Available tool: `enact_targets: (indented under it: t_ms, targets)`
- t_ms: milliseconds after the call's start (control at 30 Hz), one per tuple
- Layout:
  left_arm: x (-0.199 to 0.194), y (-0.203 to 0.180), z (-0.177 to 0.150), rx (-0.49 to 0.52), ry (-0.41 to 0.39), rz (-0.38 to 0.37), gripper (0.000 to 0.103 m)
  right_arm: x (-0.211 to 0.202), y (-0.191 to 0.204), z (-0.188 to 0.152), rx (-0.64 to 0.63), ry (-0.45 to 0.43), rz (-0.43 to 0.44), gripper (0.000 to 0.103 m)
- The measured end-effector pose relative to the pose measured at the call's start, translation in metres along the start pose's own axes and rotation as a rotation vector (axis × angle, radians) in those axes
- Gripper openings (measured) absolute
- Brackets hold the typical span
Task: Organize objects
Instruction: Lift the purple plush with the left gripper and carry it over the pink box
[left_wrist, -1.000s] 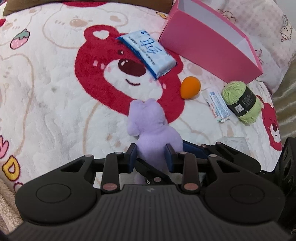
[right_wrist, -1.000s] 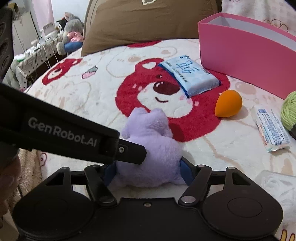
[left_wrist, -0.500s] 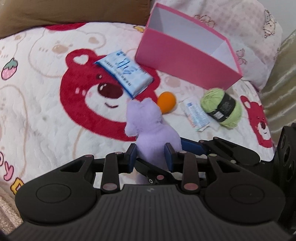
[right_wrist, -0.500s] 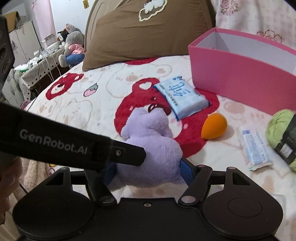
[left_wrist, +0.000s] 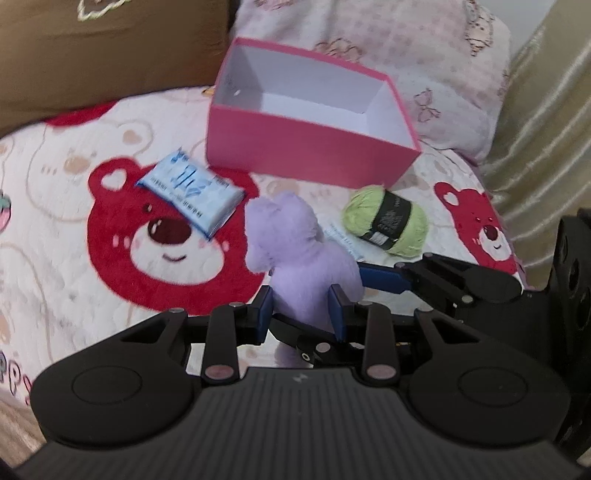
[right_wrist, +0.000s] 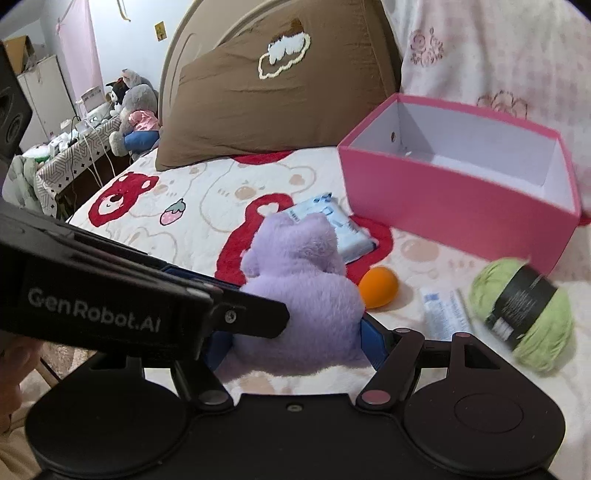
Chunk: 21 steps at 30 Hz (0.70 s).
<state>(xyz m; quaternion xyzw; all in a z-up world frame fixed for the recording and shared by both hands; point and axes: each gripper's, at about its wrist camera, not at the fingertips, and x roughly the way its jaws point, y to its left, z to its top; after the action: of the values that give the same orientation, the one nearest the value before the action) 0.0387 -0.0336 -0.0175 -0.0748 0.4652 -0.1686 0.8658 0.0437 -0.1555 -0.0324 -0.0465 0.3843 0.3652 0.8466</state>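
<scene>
Both of your grippers are clamped on the same soft lilac plush toy (left_wrist: 301, 251). Your left gripper (left_wrist: 301, 314) pinches its lower body between the blue pads, jaws drawn narrow. Your right gripper (right_wrist: 295, 341) grips the wider rump of the toy, jaws set broader, blue pads pressed into the fur on either side. In the right wrist view the left gripper's black arm crosses from the left and meets the toy's flank.

The toy hangs above the white bedspread printed with red bears (left_wrist: 66, 206), clear of the fabric as far as the views show.

Beyond it stands the open pink cardboard box with a white interior (left_wrist: 306, 147); its inside shows only bare white walls and floor. Just left of the box's near corner lies a flat pale-blue packet with blue lettering (left_wrist: 192, 192), on a red bear's face. A ball of light-green yarn with a black paper band (left_wrist: 386, 219) sits just before the box's right end. In the right wrist view, a small orange egg-shaped sponge (right_wrist: 378, 282) lies beside the toy, and a small white sachet with blue print (right_wrist: 445, 308) lies between the sponge and the yarn. A brown pillow (right_wrist: 258, 92) leans at the head of the bed.
</scene>
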Motion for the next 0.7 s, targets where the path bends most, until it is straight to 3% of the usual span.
enact_targets:
  t_ms: [333, 700]
  targets:
    - [-0.008, -0.013, 0.027, 0.030, 0.004, -0.025, 0.031, -0.020, -0.011, 0.023, 0.010, -0.012, -0.022, 0.075]
    - [-0.001, -0.009, 0.075, -0.016, 0.045, -0.100, 0.031, -0.022, -0.029, 0.059, 0.049, 0.031, -0.050, 0.075]
